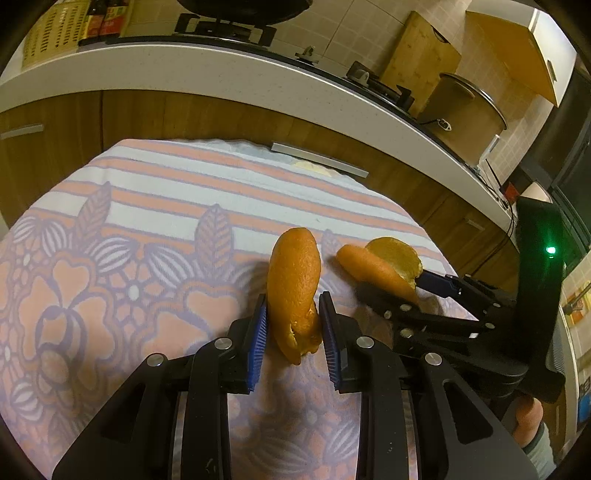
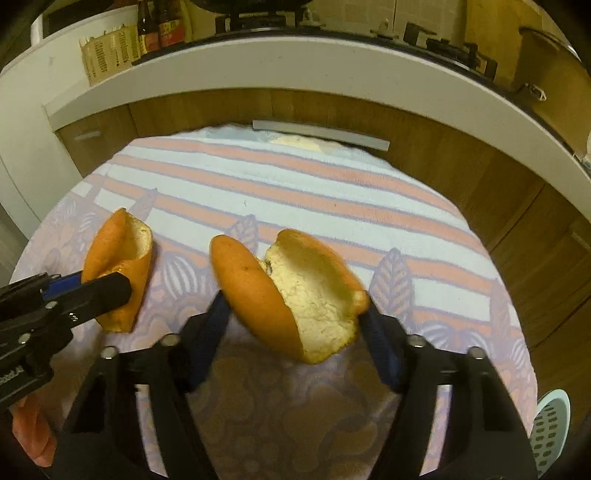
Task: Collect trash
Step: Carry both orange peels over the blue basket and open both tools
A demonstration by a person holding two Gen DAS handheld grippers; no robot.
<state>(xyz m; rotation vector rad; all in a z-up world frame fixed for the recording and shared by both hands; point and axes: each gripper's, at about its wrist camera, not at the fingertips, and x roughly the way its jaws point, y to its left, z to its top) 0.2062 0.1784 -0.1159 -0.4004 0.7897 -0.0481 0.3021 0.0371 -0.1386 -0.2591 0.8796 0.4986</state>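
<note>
My left gripper [image 1: 293,308] is shut on a long curled piece of orange peel [image 1: 293,280] and holds it above the striped, flower-patterned cloth [image 1: 166,206]. My right gripper [image 2: 291,306] is shut on a larger cupped orange peel [image 2: 295,291], white pith facing up. In the left wrist view the right gripper [image 1: 421,280] sits to the right with its peel [image 1: 384,264]. In the right wrist view the left gripper [image 2: 103,291] shows at the left with its peel [image 2: 122,258].
The cloth [image 2: 295,184] covers a round table. Behind it runs a wooden cabinet with a white counter [image 1: 221,70] carrying a stove, bottles [image 2: 159,26], a pot [image 1: 461,118] and a cutting board. A pale perforated basket [image 2: 550,432] shows at the lower right.
</note>
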